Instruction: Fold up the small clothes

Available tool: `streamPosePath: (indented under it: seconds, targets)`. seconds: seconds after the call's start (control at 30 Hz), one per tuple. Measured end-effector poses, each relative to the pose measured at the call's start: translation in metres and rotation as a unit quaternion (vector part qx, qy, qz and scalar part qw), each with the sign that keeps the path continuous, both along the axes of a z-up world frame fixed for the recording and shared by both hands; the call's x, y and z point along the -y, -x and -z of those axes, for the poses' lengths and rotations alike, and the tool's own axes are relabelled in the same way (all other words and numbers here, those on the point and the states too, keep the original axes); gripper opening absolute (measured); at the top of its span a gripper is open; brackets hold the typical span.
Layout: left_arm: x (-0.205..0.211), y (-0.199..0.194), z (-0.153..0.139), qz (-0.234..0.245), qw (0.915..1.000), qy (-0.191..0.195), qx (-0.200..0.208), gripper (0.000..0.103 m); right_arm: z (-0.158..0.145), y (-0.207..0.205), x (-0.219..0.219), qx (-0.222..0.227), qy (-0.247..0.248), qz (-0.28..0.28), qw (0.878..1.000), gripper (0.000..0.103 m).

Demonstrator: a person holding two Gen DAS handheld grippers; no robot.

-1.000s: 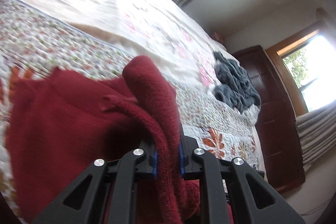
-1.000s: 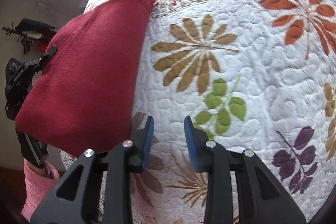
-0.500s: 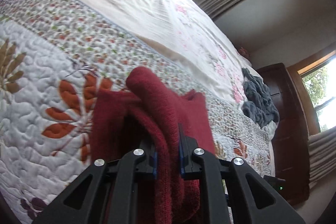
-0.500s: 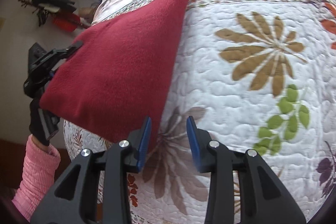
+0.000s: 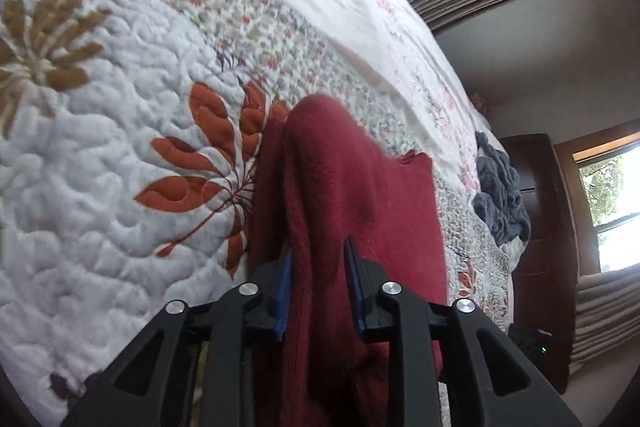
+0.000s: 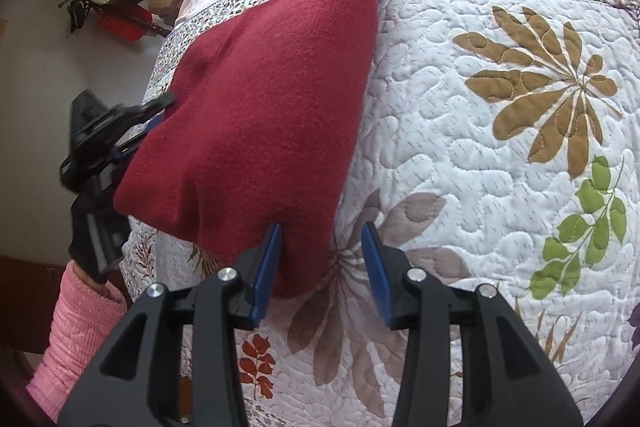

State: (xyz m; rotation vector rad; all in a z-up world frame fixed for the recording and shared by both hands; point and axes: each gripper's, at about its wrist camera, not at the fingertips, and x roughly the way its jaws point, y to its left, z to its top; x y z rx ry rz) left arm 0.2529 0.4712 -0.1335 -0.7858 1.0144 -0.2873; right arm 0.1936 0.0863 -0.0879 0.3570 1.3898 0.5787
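Note:
A dark red knit sweater (image 6: pixel 260 107) lies folded lengthwise on the floral quilt (image 6: pixel 480 187), its ribbed cuff end pointing away. My left gripper (image 5: pixel 318 247) is shut on a thick fold of the sweater (image 5: pixel 360 195), which humps up over its fingers. In the right wrist view the left gripper (image 6: pixel 156 115) sits at the sweater's left edge, which overhangs the bedside. My right gripper (image 6: pixel 320 235) is open. The sweater's near corner lies just inside its left finger, untouched by the right one.
A crumpled grey garment (image 5: pixel 500 195) lies far along the bed, next to a dark wooden cabinet (image 5: pixel 536 267). A person's pink sleeve (image 6: pixel 76 327) holds the left gripper beyond the bed's edge. Bare quilt (image 5: pixel 100 167) spreads to the sweater's right.
The left gripper has swung the held fold across, so the sweater now lies narrower and flatter. Its jaws stand slightly wider apart. The right gripper has opened wider and come up to the sweater's near corner.

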Motion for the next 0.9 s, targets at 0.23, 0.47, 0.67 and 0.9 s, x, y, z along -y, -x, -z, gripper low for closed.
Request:
streamPosePath:
  seconds: [0.23,0.47,0.67,0.9]
  targets:
    - [0.025,0.056,-0.041,0.056,0.9977,-0.027,0.027,0.049,0.009,-0.001,-0.019,-0.022,-0.024,0.001,0.999,0.056]
    - [0.051,0.053,-0.007,0.074,0.9965,-0.035,-0.018,0.047,0.033,-0.007,-0.032,-0.081,-0.056,0.016,0.995,0.054]
    - [0.033,0.059,0.004,0.044,0.9986,0.027,-0.012,0.01,0.012,-0.011,-0.029,-0.063,-0.07,0.003,0.995,0.021]
    - [0.035,0.067,0.044,0.057,0.9965,0.04,-0.045,0.01,0.011,-0.004,-0.016,-0.047,-0.039,-0.014,0.998,0.018]
